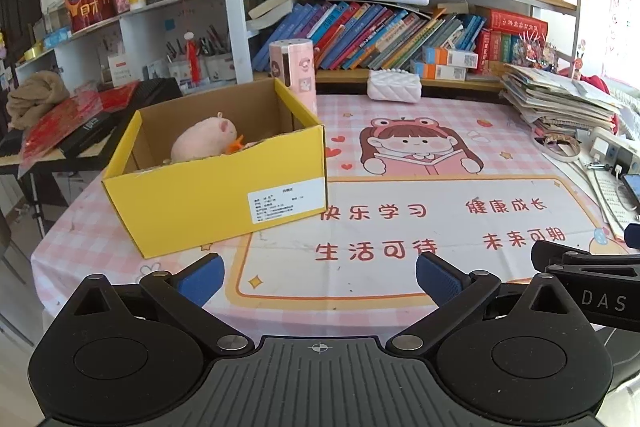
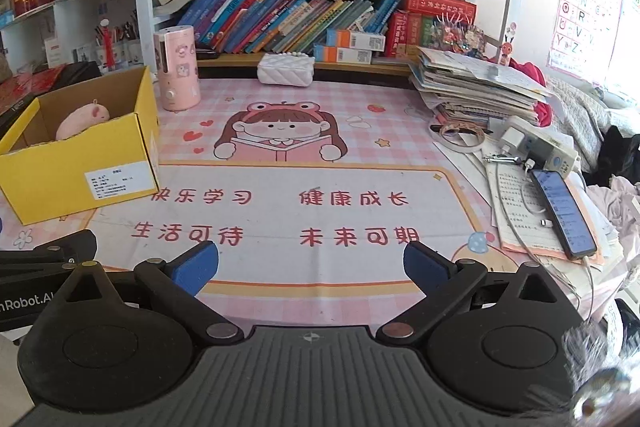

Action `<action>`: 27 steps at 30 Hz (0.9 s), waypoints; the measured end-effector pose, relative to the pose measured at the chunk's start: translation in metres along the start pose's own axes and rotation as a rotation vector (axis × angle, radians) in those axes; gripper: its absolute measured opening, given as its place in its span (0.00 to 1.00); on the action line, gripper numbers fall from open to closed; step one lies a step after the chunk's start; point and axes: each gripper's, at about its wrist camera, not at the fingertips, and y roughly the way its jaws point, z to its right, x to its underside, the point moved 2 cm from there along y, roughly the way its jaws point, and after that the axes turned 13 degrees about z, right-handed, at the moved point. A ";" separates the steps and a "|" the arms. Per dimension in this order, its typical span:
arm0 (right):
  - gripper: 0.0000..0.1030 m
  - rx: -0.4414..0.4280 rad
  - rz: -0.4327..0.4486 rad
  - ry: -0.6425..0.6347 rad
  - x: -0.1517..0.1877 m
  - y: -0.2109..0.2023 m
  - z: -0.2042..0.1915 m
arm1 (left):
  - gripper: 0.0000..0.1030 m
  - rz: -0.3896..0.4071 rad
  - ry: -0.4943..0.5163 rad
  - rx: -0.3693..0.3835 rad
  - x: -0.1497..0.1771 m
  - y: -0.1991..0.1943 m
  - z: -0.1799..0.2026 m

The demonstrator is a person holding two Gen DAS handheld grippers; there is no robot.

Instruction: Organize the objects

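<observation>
A pink plush toy (image 1: pixel 204 141) already lies in the yellow box (image 1: pixel 216 203). Both the left gripper (image 1: pixel 318 277) and the right gripper (image 2: pixel 310 265) stand wide and empty. Little loose remains on the mat (image 1: pixel 400 267); the task looks nearly done.

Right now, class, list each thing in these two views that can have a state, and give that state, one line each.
yellow box: open-topped, upright on the table mat.
pink plush toy: lying inside the yellow box.
left hand-held gripper: open, nothing between the pads.
right hand-held gripper: open, nothing between the pads.
phone: screen lit, cable plugged in.
pink cylinder: standing upright behind the box.
</observation>
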 end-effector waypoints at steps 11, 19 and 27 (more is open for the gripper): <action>0.97 -0.013 -0.006 0.001 0.001 0.000 0.001 | 1.00 -0.012 -0.013 -0.029 0.000 0.000 0.000; 0.97 -0.016 -0.007 0.001 0.001 -0.001 -0.001 | 1.00 -0.025 -0.019 -0.041 0.000 0.000 -0.001; 0.97 -0.019 -0.008 0.000 0.002 -0.001 -0.002 | 1.00 -0.024 -0.037 -0.048 0.001 0.000 -0.004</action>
